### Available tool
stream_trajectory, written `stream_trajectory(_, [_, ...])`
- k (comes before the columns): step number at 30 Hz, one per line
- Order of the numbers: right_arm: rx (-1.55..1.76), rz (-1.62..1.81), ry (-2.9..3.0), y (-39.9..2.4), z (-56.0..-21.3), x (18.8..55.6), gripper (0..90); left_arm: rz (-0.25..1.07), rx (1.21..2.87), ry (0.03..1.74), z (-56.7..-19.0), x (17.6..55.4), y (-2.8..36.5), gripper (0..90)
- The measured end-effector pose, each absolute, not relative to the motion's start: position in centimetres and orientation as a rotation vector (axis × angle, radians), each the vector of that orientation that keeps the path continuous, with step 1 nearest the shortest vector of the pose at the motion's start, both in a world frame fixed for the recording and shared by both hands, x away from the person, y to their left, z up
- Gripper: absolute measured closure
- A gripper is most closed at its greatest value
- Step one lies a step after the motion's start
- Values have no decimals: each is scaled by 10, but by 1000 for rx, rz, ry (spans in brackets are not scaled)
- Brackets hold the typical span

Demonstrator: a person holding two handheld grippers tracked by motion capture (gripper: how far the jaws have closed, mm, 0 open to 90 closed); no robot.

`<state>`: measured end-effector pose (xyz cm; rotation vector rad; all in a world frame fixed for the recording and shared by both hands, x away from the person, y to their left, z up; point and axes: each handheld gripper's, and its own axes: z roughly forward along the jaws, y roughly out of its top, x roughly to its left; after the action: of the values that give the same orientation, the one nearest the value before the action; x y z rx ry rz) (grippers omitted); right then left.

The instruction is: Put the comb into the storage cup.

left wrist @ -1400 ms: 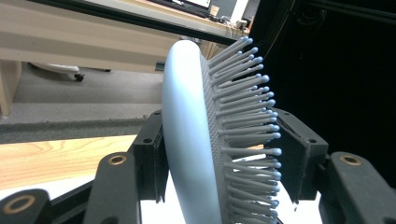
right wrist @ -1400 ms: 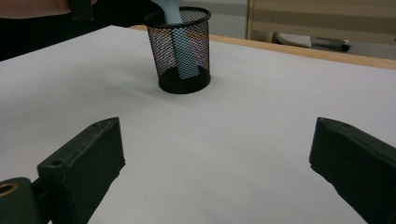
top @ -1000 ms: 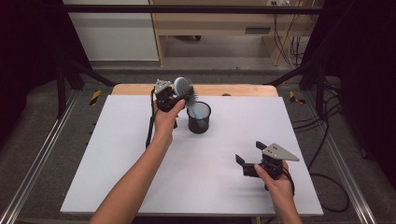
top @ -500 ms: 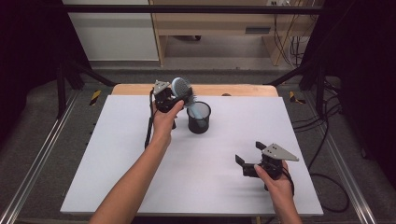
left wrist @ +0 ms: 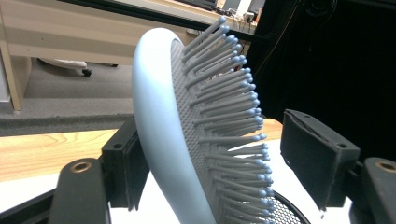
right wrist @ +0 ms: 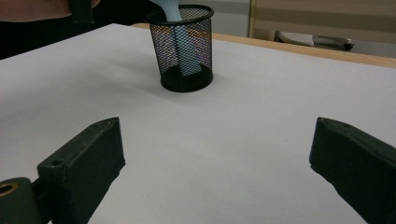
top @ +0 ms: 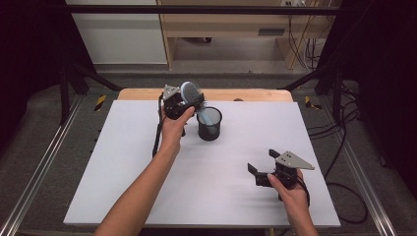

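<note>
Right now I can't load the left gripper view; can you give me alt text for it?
A pale blue hairbrush stands between the left gripper's black fingers, bristles facing the right-hand finger with a gap showing before it, since the fingers have just been opening. Below, the rim of a black mesh cup on the white table.

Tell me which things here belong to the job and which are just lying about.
In the job: hairbrush, handle down in the mesh cup; left gripper, jaws just opening around the brush head.
Lying about: right gripper, open; table; cables.
</note>
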<state>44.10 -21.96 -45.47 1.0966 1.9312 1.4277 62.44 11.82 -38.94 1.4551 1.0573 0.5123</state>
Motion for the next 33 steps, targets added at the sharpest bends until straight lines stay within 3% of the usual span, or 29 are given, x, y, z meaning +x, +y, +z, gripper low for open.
stream_trajectory(14, [1102, 1427, 1933, -220, -455, 441, 34, 509, 1448, 1085, -392, 625, 117, 52])
stream_trajectory(33, [1103, 1433, 1933, -219, -455, 441, 34, 546, 1436, 1055, -388, 623, 116, 31])
